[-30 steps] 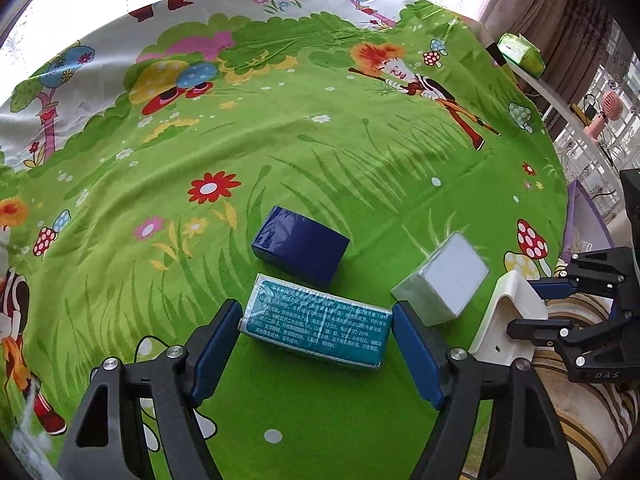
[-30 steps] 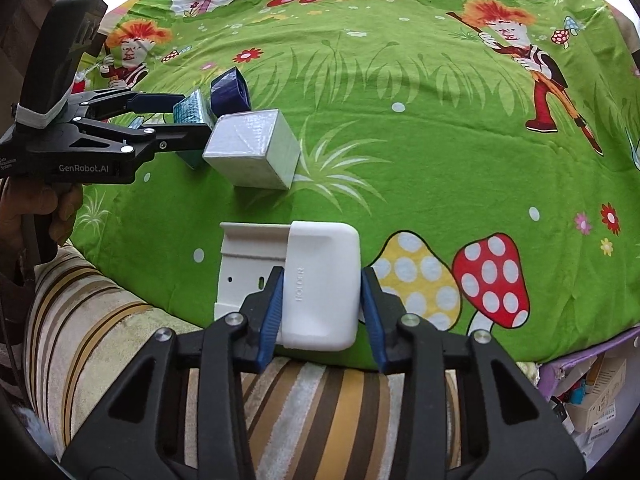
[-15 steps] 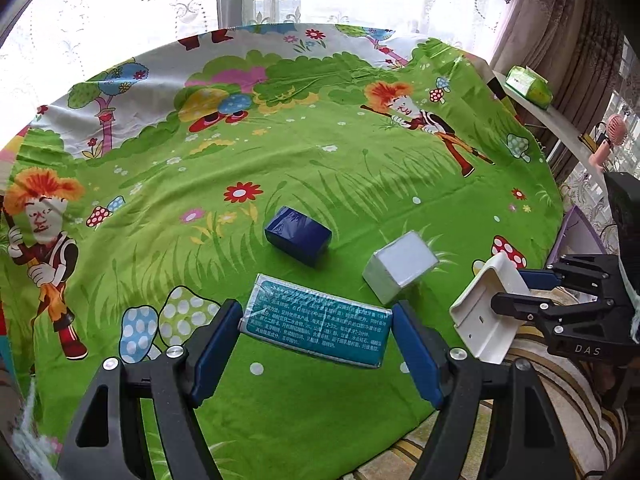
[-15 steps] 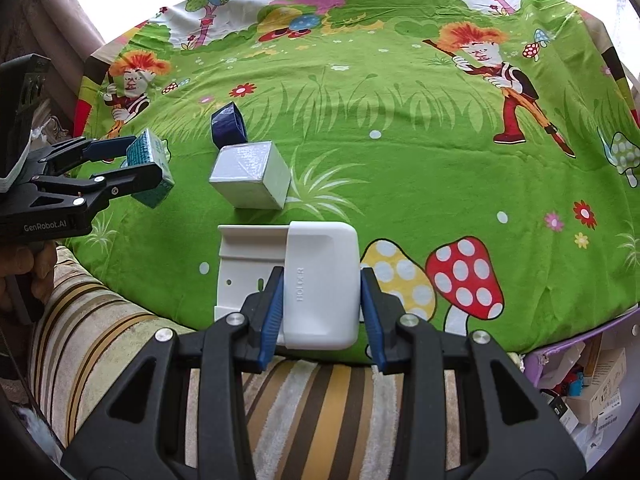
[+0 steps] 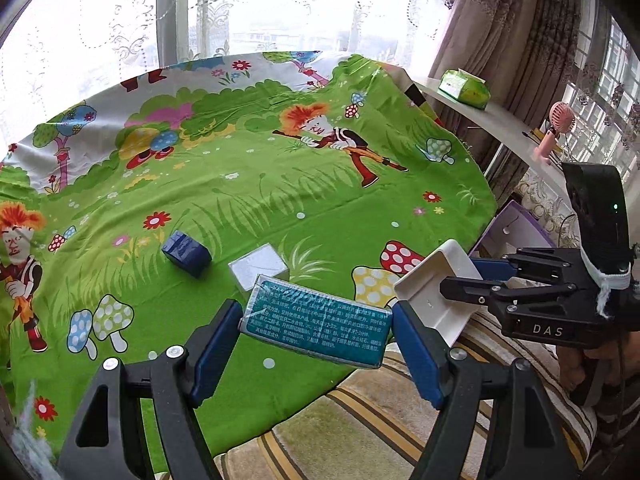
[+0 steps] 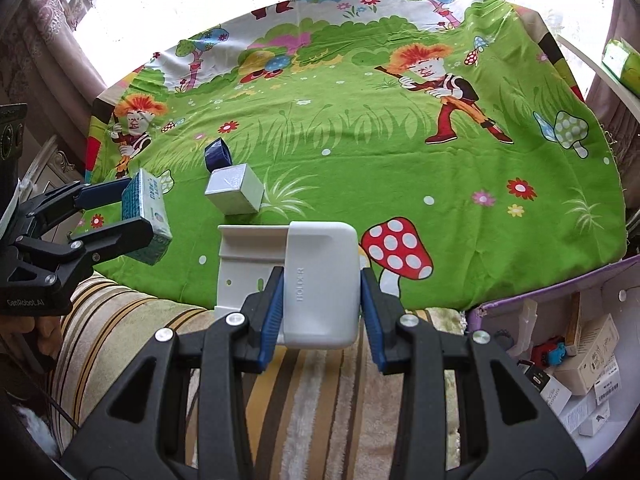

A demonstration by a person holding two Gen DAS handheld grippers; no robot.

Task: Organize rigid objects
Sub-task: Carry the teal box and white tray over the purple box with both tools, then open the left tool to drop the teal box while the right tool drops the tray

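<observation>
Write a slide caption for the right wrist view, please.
Right gripper holds a white holder above the green cloth; left gripper grips a teal box.

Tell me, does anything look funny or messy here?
Nothing looks broken or spilled. The blue box and white box just lie at odd angles on the cloth.

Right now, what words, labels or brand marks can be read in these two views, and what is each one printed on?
"HOLDER": on the white holder clamped in the right tongs.
"DAS": on the right tongs' black body, seen from the left wrist view.
"GenRobot.AI": on the body of the left tongs, seen from the right wrist view.
Teal box in the left tongs: dense white print, too small to read.
Cartons in the purple bin: labels too small to read.
</observation>
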